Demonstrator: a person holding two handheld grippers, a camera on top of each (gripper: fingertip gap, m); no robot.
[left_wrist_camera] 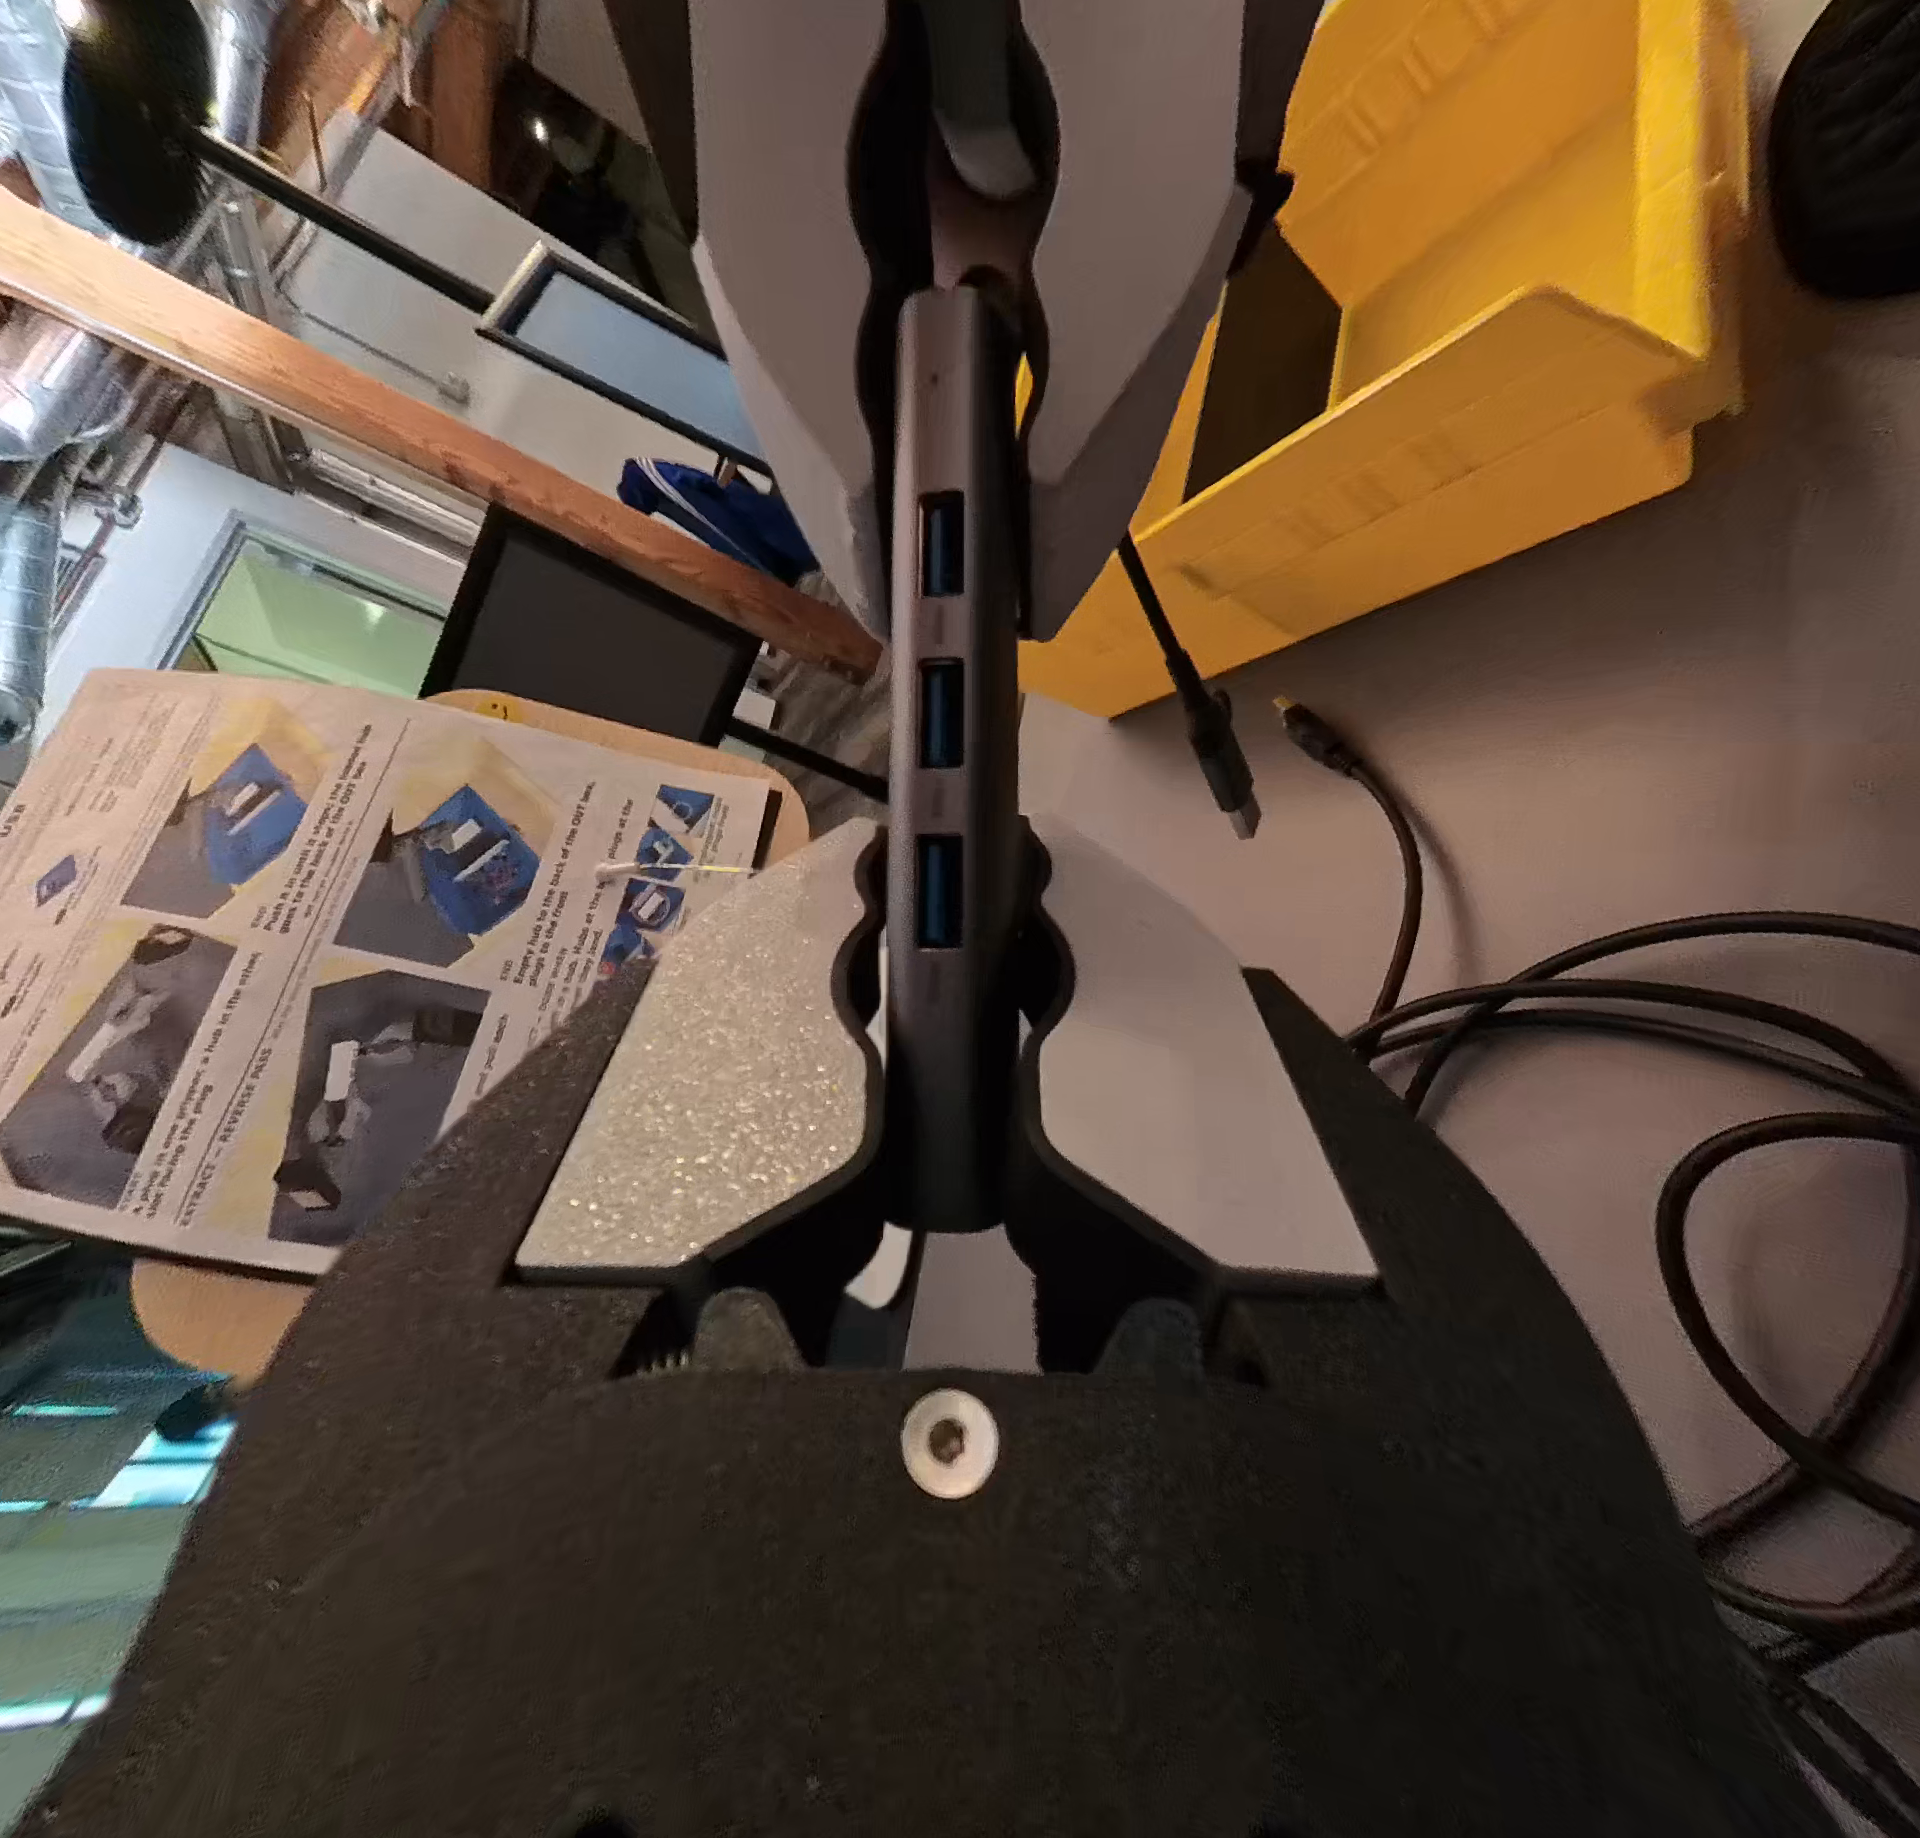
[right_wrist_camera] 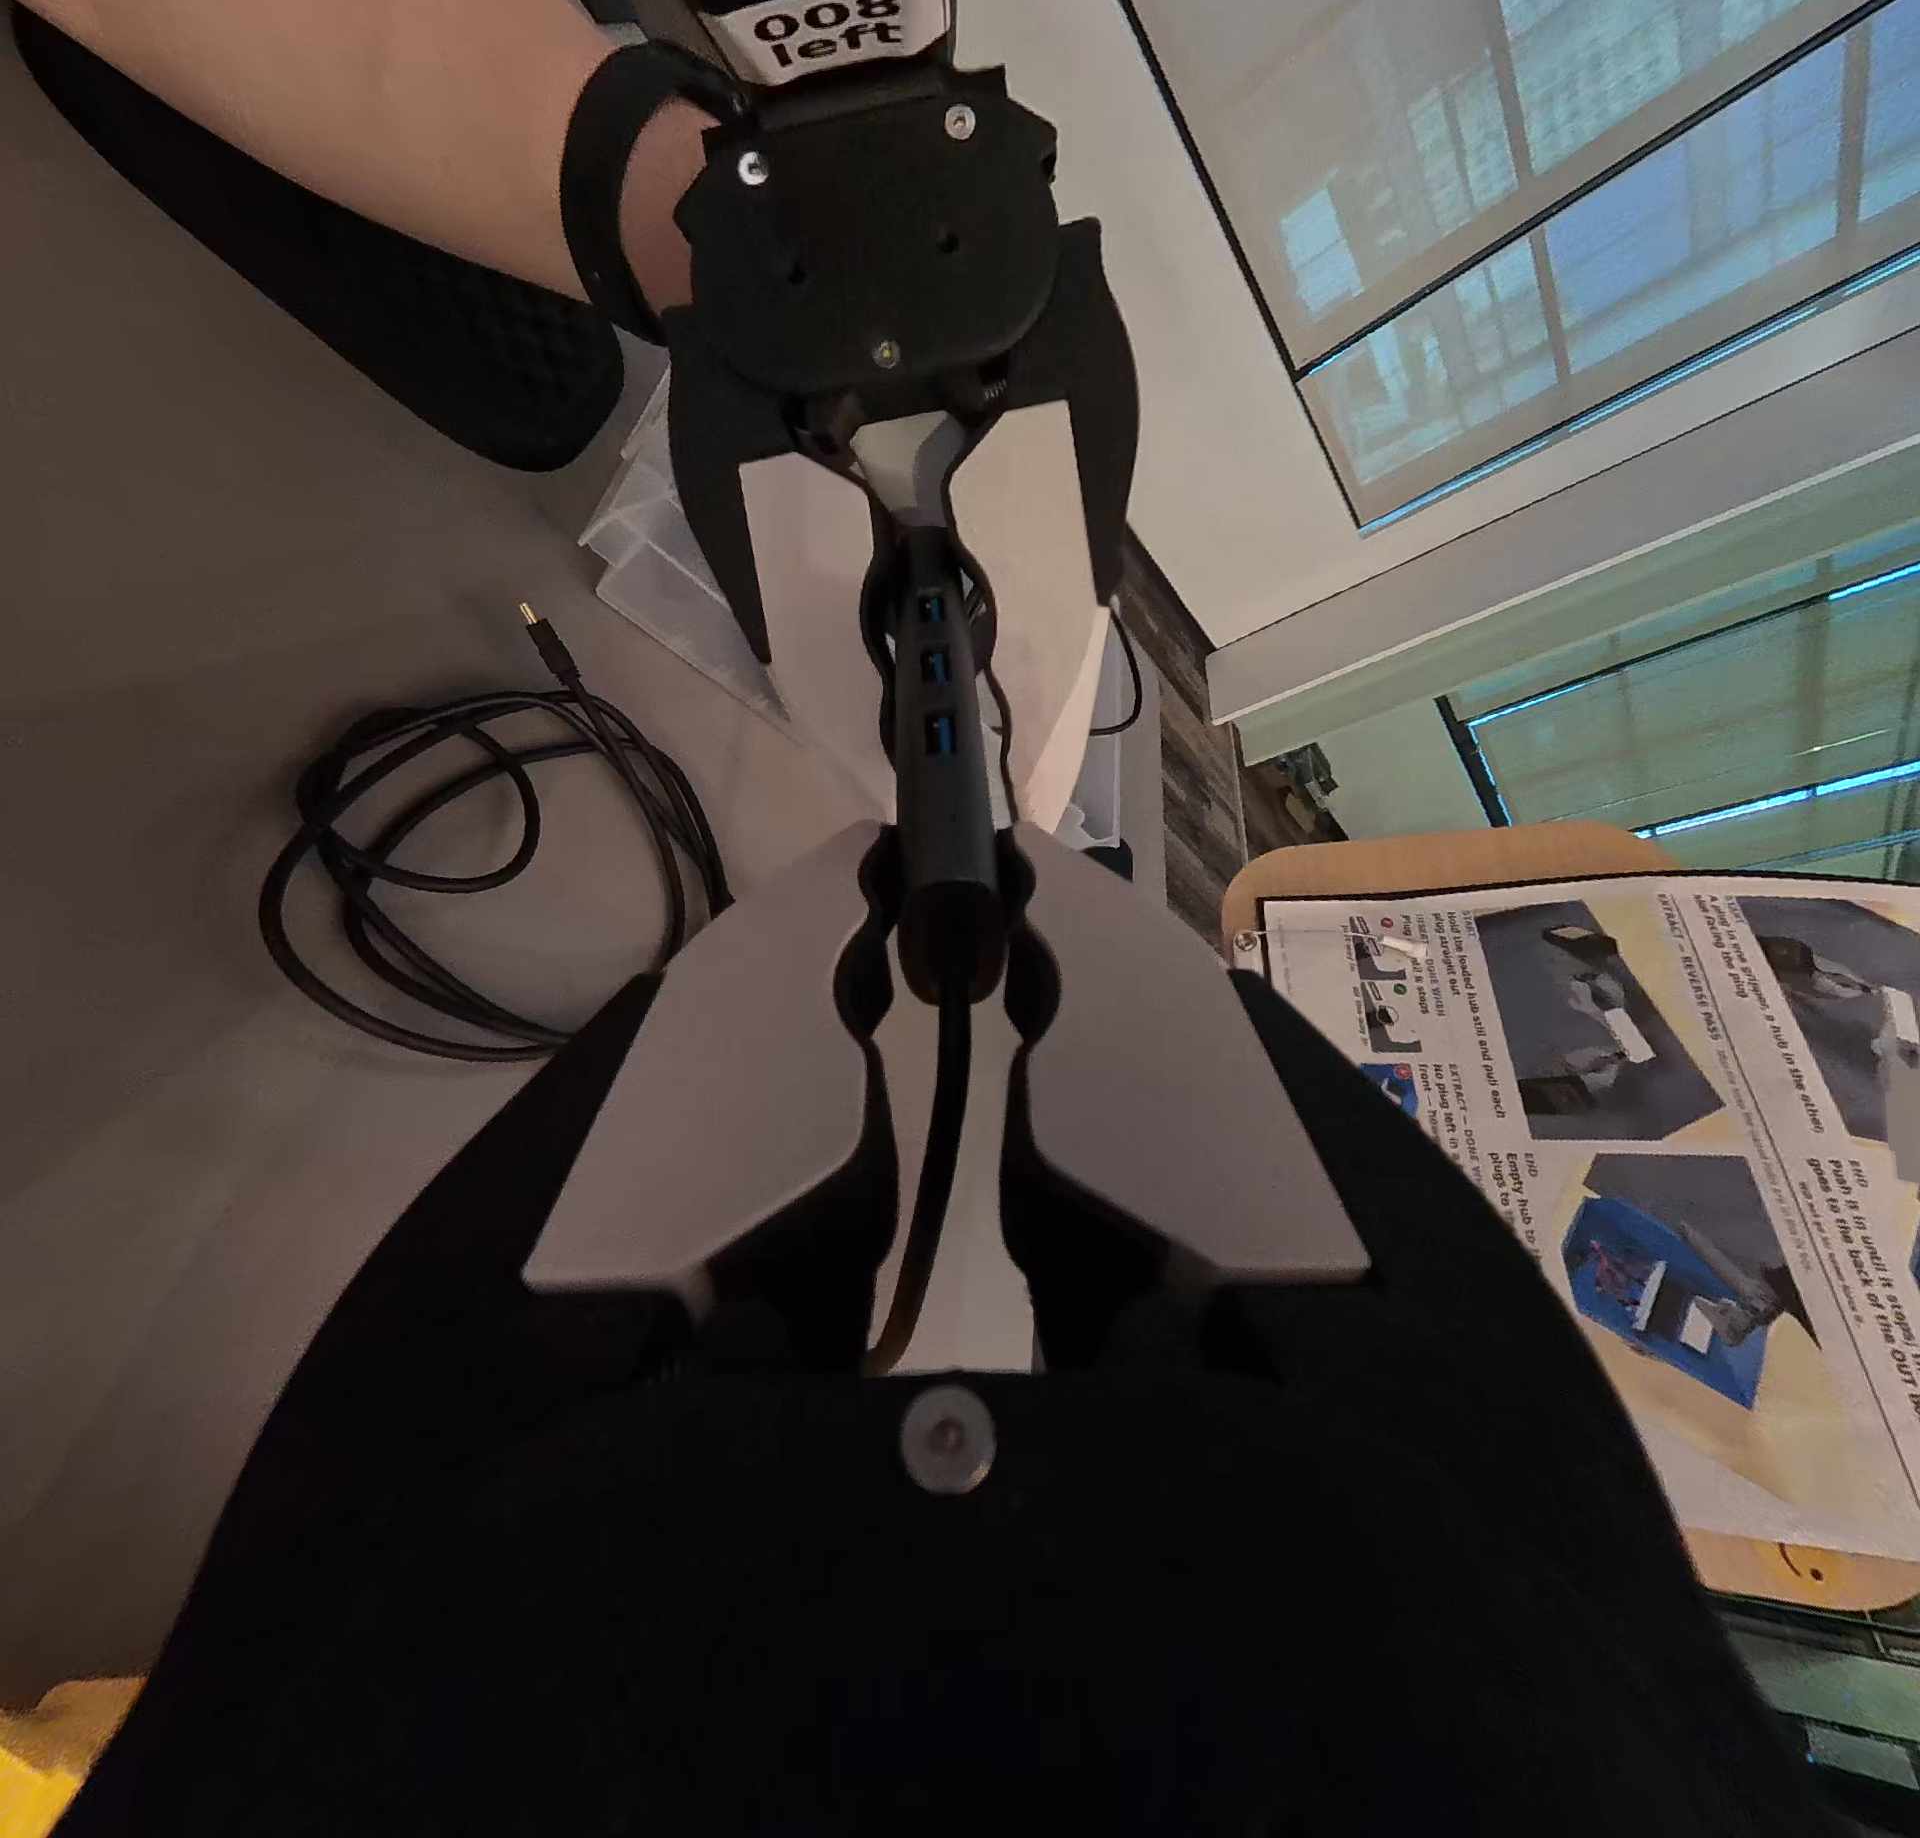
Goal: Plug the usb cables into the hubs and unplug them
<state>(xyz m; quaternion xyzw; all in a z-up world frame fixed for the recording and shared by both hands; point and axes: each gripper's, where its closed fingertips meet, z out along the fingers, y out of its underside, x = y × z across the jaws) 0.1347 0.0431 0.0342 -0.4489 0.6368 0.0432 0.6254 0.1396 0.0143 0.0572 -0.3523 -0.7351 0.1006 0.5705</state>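
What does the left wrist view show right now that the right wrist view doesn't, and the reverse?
Only the left wrist view shows the yellow bin and the hub's own lead dangling with its plug free.

Only the right wrist view shows the person's forearm, the clear plastic box, and the left gripper from outside.

Both show the hub clamped at opposite ends by the two grippers, its three blue ports empty, the coiled black cable on the table and the printed instruction sheet.

Opposed close wrist views, shared hub (left_wrist_camera: 951,749)
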